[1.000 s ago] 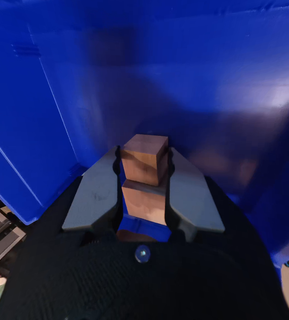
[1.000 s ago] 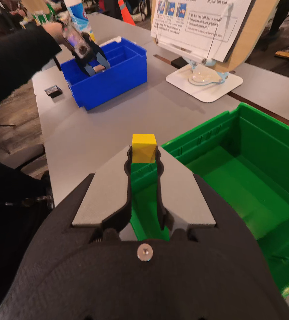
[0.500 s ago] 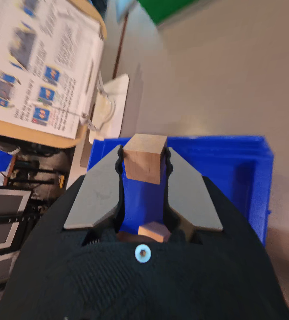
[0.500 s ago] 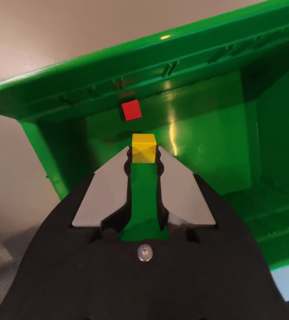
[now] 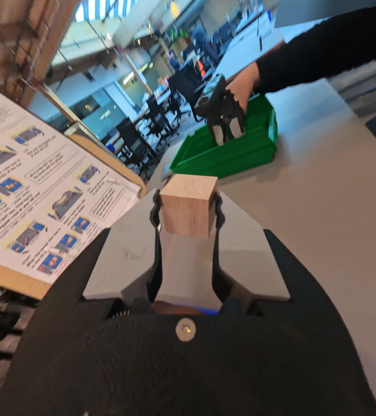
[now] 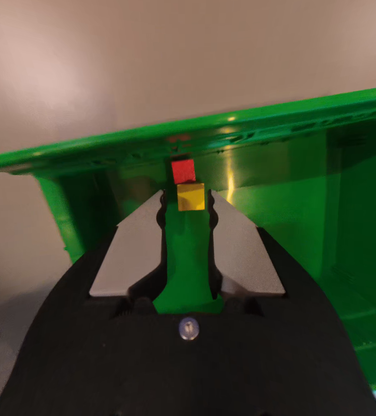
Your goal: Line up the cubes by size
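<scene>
My left gripper (image 5: 187, 203) is shut on a plain wooden cube (image 5: 188, 211) and holds it above the grey table (image 5: 306, 213). My right gripper (image 6: 186, 199) is open inside the green bin (image 6: 295, 225). A yellow cube (image 6: 191, 197) sits on the bin floor between its fingertips, with a gap on each side. A smaller red cube (image 6: 183, 171) lies just beyond the yellow one, against the bin wall. The left wrist view shows the green bin (image 5: 227, 157) far ahead with the right gripper (image 5: 226, 132) reaching down into it.
A board with an instruction sheet (image 5: 36, 202) stands close on the left of the left gripper. A person's hand and dark sleeve (image 5: 306, 60) hold the right gripper. Grey table (image 6: 137, 67) lies beyond the green bin's wall.
My left gripper lifted the wooden cube out of the blue bin and swung toward the table. My right gripper went down into the green bin and opened, letting go of the yellow cube.
</scene>
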